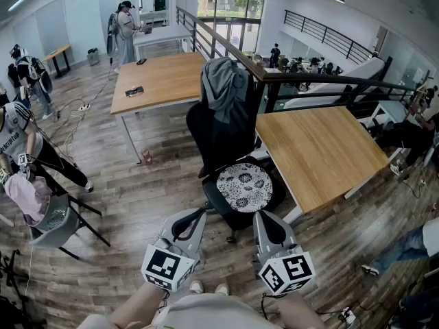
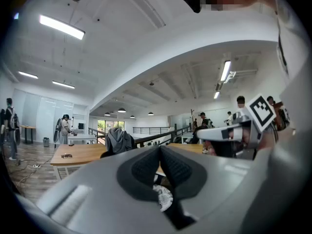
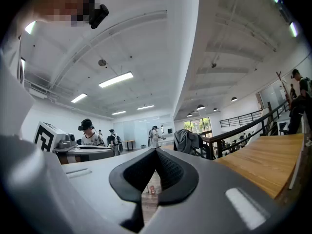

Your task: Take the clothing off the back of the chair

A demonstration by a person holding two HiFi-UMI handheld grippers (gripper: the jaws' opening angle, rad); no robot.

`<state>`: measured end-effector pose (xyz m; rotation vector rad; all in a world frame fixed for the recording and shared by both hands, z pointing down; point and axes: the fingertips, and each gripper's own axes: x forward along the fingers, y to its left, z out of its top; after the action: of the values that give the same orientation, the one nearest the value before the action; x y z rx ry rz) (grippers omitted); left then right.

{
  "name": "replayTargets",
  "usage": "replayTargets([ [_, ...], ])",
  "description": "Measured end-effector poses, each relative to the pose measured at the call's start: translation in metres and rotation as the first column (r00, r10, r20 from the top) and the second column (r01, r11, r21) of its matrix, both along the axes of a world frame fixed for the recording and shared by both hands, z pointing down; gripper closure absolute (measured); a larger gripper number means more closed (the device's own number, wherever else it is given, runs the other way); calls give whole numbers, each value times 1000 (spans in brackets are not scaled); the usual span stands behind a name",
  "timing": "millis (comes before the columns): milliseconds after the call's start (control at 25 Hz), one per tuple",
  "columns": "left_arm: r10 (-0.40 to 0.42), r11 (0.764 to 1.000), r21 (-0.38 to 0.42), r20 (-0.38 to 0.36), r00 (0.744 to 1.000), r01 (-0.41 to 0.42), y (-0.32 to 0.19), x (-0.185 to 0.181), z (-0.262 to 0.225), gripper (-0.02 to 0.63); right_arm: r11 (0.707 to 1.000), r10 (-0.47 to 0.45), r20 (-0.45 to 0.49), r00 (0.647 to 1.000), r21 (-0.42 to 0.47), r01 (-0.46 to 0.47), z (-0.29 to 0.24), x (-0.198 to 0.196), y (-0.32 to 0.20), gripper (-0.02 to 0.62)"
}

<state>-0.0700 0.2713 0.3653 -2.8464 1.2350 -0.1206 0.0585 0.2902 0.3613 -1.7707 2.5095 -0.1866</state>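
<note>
A grey garment (image 1: 224,81) hangs over the back of a black office chair (image 1: 226,142) that has a patterned round seat cushion (image 1: 244,186). My left gripper (image 1: 201,211) and right gripper (image 1: 258,214) are held side by side in front of the chair, both shut and empty, pointing level toward it. In the left gripper view the garment (image 2: 118,139) shows just left of the closed left gripper (image 2: 160,149). In the right gripper view the garment (image 3: 188,141) hangs to the right of the closed right gripper (image 3: 155,151).
A wooden table (image 1: 319,153) stands right of the chair, another (image 1: 159,81) behind it on the left. A black railing (image 1: 302,79) runs behind. A grey chair (image 1: 58,221) with pink cloth stands at left beside a person (image 1: 20,142). Other people stand farther back.
</note>
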Motion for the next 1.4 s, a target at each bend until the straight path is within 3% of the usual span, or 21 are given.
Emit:
replayTargets([
  [280,12,1000,21,-8,1000,-12,-6,0,-11,603,998,-1,-7,1000,58,1,-19,-7,-2,598],
  [1000,3,1000,-7,-4,1000,-3,-14,3,-6,603,999,-19,-12,1000,33,19,-10,-4,-13,598],
  [1400,-20,1000,-13,-3,1000,20,-13,22,1,603,997,-59,-11,998,41,59,-6,12,-15,598],
])
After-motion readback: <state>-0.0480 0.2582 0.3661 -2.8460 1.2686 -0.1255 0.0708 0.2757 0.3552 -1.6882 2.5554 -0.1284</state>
